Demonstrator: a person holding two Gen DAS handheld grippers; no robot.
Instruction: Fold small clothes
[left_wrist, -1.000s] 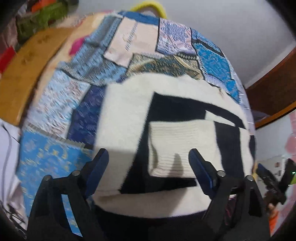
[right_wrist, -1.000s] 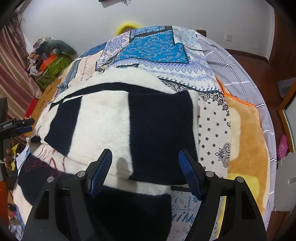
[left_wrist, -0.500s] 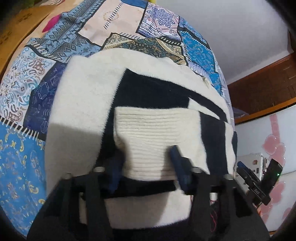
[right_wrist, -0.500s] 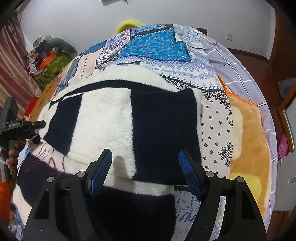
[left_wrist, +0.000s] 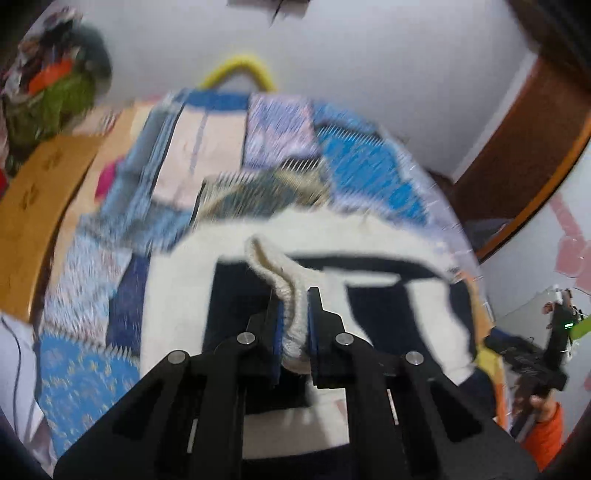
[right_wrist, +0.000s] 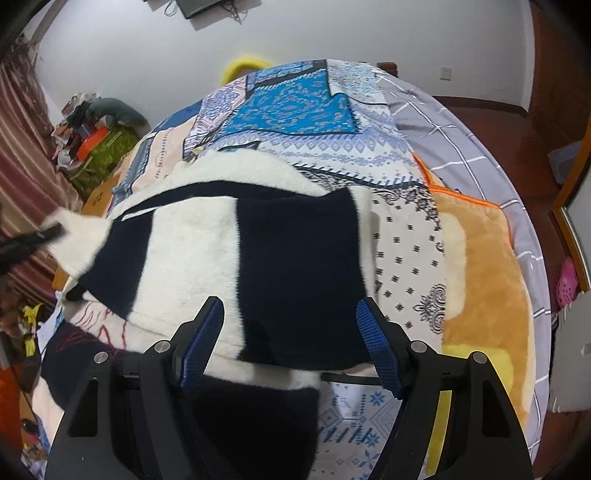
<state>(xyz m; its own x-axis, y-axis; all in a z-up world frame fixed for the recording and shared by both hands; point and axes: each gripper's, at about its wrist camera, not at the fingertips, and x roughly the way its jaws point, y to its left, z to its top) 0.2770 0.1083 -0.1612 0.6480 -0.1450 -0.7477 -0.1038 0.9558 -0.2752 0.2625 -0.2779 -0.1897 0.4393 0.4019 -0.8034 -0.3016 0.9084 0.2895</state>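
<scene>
On the bed, over a black-and-white fleece blanket that covers part of a blue patchwork quilt, the folding has barely begun. The left gripper is clenched on a small cream ribbed knit garment; its jaws have just been closing, and the cloth is now pinched between the blue pads, bunched into a thick ridge that runs up and away from the fingertips. The far end of the garment droops over to the left, clear of the blanket, so the piece looks lifted rather than lying flat. The picture is smeared by motion, so what kind of garment it is cannot be told.

The right gripper hangs over the near edge of the same blanket with its jaws standing wide and nothing between the pads; it touches no clothing. From its camera the left gripper shows only as a dark blur at the far left edge, with pale cloth beside it.

No finished fold can be made out, and no stack of folded clothes is visible. Judging from this, the garment has only been grasped: spreading it out, folding it over and setting it down neatly are all left to do.
</scene>
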